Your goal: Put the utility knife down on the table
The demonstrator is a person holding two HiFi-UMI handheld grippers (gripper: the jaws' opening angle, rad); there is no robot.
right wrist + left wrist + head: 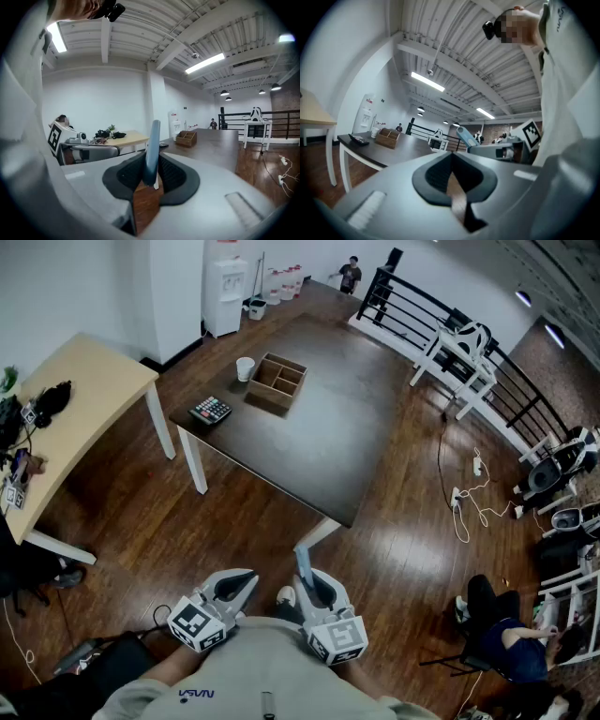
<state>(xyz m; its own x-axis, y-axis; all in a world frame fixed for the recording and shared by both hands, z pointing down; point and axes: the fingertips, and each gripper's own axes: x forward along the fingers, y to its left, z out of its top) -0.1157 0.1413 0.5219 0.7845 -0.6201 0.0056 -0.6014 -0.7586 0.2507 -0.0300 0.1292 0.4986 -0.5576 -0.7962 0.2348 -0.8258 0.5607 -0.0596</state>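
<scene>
The utility knife (152, 150) sits pinched between the right gripper's (150, 180) fingers (176, 175).

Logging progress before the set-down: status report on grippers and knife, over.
Left gripper shut, empty. Right gripper shut on blue utility knife. Dark table ahead, only floor between.

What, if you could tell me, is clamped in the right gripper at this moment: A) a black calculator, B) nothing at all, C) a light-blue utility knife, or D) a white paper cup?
C: the right gripper view shows the light-blue utility knife clamped upright in the right gripper, while the black calculator and the white paper cup sit far off on the dark wooden table.
</scene>
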